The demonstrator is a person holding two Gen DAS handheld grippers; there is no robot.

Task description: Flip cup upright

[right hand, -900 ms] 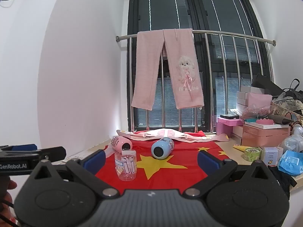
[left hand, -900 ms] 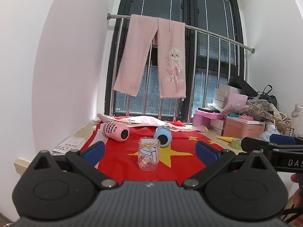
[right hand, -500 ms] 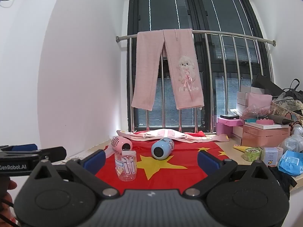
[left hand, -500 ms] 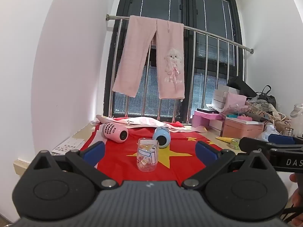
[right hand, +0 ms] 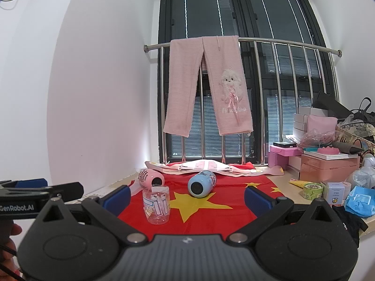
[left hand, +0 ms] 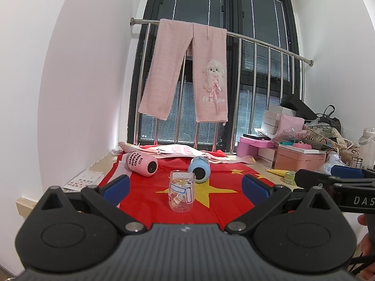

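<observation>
A clear plastic cup with cartoon stickers stands on the red flag cloth; it also shows in the right wrist view. Behind it a pink cup and a blue cup lie on their sides, mouths toward me; both show in the right wrist view, pink and blue. My left gripper is open and empty, short of the clear cup. My right gripper is open and empty, level with the blue cup and well short of it.
Pink trousers hang on a steel rail before a dark window. Folded pink-white cloth lies behind the cups. Pink boxes, a tape roll, tissue packs and bags crowd the right. White wall at the left.
The left wrist view has shifted slightly; the clear cup sits a little lower and left in it. The right gripper and all cups have not moved.
</observation>
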